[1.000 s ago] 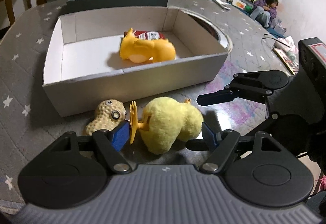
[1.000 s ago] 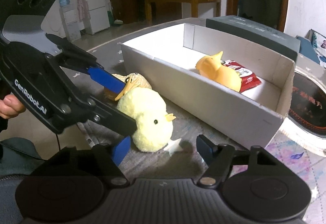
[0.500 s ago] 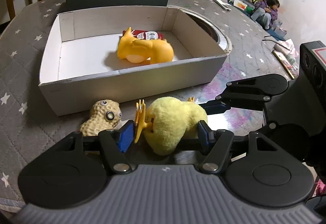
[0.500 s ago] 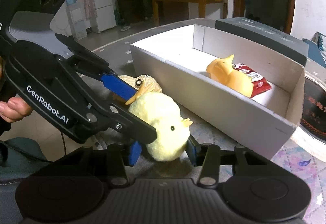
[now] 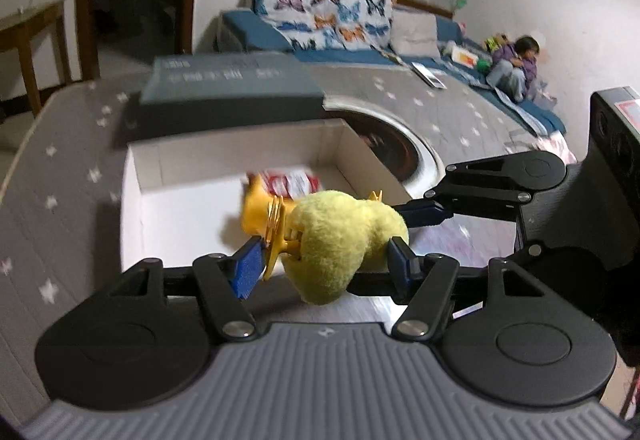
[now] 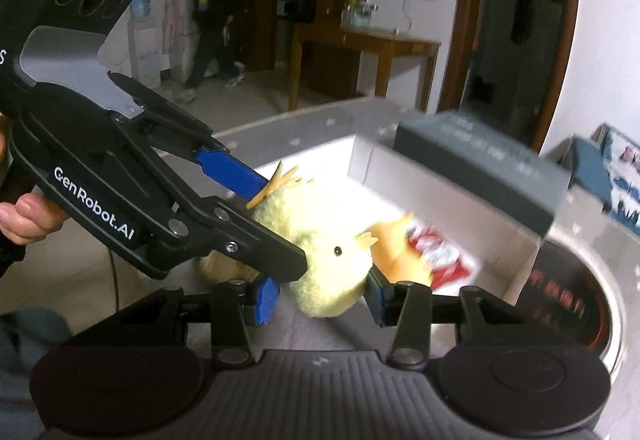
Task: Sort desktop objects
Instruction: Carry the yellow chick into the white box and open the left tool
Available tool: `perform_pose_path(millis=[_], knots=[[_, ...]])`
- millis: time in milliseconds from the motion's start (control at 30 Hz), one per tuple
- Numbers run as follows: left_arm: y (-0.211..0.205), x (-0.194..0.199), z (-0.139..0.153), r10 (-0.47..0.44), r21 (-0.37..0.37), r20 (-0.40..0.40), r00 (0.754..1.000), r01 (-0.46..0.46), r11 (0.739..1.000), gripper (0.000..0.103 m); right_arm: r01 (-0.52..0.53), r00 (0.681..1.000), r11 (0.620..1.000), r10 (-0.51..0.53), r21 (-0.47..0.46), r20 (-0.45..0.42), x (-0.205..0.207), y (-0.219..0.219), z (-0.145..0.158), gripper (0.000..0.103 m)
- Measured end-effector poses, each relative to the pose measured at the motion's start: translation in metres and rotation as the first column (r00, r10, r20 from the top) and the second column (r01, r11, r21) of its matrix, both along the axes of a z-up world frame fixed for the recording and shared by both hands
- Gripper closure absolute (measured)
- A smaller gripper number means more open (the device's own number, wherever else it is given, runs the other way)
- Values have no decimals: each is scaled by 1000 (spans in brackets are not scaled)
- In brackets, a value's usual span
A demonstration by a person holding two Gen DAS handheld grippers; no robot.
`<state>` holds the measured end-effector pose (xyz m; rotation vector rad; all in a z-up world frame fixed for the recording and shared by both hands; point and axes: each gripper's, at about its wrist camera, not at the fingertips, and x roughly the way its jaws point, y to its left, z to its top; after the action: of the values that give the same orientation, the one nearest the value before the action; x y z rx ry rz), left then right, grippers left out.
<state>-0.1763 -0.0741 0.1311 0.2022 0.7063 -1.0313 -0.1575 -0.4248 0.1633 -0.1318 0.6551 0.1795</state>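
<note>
Dim indoor light, motion-blurred, fisheye-warped edges.

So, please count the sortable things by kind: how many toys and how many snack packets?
Toys: 3 (yellow plush chick, orange rubber duck, peanut-shaped toy)
Snack packets: 1 (red snack packet)
Total: 4

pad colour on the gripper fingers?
Blue. The pads on both grippers are blue against black fingers; clearest in the right wrist view, clamped on the yellow plush chick.

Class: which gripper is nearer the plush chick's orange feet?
Left. The left gripper clamps the chick at its orange feet; the right gripper clamps the head end, away from them.
</note>
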Motion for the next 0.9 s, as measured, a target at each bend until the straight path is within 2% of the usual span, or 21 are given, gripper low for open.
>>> perform_pose_path(millis=[133,300,567,900], knots=[[-11,26,2,26,3,5,1000,-26,1000,37,5,1000,1000,-5,-15,17,29,-8,4,58],[-23,57,-9,46,21,-25,999,-46,999,37,6,1000,1000,-6,-20,-9,67,-18,-7,58],[-35,102,-37,68,38,-126,990,-64,997,37,35,997,999,-33,15,-72,109,-35,-31,58],[-35,118,-50,98,47,-141,985,-92,995,37,58,992,997,-52,42,-115,135,-45,-51,55]])
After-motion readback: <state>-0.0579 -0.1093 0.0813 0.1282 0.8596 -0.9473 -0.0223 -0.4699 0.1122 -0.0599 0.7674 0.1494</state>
